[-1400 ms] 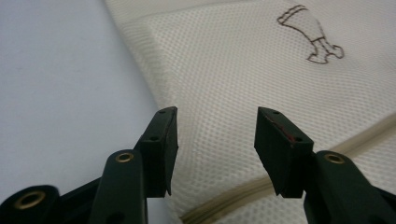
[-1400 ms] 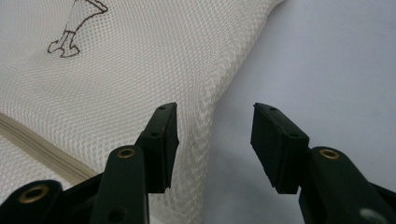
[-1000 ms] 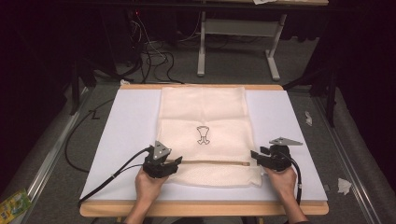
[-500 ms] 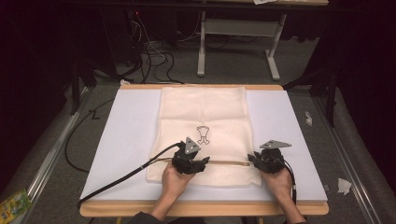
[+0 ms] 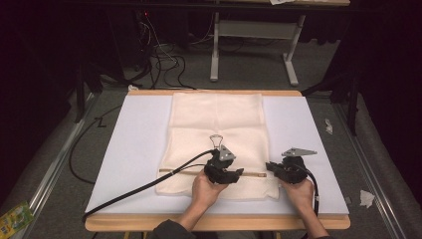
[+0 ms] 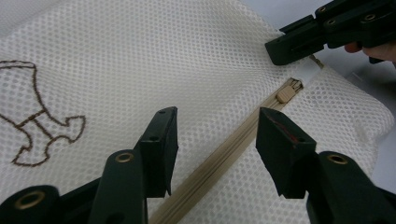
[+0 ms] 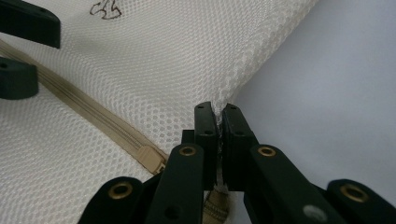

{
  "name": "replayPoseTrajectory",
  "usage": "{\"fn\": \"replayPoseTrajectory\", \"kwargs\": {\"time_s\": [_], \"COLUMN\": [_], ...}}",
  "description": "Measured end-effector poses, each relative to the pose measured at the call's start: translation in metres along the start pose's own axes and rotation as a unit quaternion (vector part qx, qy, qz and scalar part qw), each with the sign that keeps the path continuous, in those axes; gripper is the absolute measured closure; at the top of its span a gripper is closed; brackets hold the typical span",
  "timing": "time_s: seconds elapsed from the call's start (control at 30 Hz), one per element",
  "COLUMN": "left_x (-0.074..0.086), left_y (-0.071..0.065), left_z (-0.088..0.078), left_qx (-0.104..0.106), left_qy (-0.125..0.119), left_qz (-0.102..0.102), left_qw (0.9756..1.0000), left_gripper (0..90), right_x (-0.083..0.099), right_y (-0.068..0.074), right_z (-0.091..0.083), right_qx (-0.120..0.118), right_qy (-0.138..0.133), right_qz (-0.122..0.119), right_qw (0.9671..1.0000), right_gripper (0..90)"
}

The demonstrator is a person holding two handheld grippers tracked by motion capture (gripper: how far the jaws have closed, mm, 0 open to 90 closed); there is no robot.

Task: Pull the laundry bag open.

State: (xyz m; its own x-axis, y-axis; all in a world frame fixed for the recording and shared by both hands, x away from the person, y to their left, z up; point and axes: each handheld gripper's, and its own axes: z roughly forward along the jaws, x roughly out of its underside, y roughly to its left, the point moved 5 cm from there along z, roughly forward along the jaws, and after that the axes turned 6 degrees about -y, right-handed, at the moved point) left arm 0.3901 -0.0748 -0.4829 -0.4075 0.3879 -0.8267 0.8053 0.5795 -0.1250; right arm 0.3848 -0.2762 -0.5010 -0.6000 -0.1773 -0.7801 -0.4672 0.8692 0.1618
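Cream mesh laundry bag [image 5: 216,137], flat on a white foam-like mat [image 5: 124,149] over a wooden-edged table [image 5: 219,223]. Fine honeycomb weave, soft and slightly translucent, with a brown stitched outline motif [image 6: 35,116] to the left of the left gripper's jaws in its own view. Tan woven zipper [image 6: 219,163] running as a ribbed band across the near part of the bag, ending in a small, flat, tan slider [image 6: 285,94] just ahead of the left jaws.

Left gripper [image 6: 217,135]: matte black, blocky jaws standing apart, straddling the zipper band from above, pads not pressing on it; jaws just closed in a little. Grey three-cornered plate on top in the high view, thick black cable [image 5: 134,191] trailing off toward the left table edge.

Right gripper [image 7: 217,126]: black jaws just brought together and pinched on the bag's seamed side edge, a thin fold of mesh squeezed between the flat pads, close to the zipper's end. Seen beyond the slider from the left gripper view, at the bag's right edge.

Both grippers near each other along the zipper line, low on the bag, hands behind them at the table's near edge.
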Motion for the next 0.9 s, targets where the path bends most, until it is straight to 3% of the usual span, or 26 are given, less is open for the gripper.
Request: {"fn": "replayPoseTrajectory", "kwargs": {"time_s": [0.07,0.2,0.3,0.43,0.9], "left_x": [0.000,0.001,0.002,-0.002,-0.007], "left_y": [-0.009,-0.017,-0.025,-0.031,-0.034], "left_z": [0.007,0.016,0.026,0.032,0.038], "left_qx": [0.011,0.027,0.042,0.051,0.070], "left_qy": [0.007,0.012,0.022,0.018,0.002], "left_qz": [0.012,0.008,0.011,0.010,-0.015], "left_qw": [0.9998,0.9995,0.9988,0.9985,0.9974], "left_gripper": [46.9,46.3,49.7,55.9,64.4], "right_x": [-0.003,-0.006,-0.008,-0.008,-0.017], "right_y": [0.001,0.001,0.002,0.002,0.008], "right_z": [-0.003,-0.005,-0.007,-0.007,-0.011], "right_qx": [-0.004,-0.011,-0.014,-0.017,-0.027], "right_qy": [-0.001,-0.003,-0.007,-0.008,-0.016], "right_qz": [-0.002,0.002,0.002,0.001,0.001], "right_qw": [1.0000,0.9999,0.9999,0.9998,0.9995], "right_gripper": [87.9,87.9,88.0,88.0,88.1]}}
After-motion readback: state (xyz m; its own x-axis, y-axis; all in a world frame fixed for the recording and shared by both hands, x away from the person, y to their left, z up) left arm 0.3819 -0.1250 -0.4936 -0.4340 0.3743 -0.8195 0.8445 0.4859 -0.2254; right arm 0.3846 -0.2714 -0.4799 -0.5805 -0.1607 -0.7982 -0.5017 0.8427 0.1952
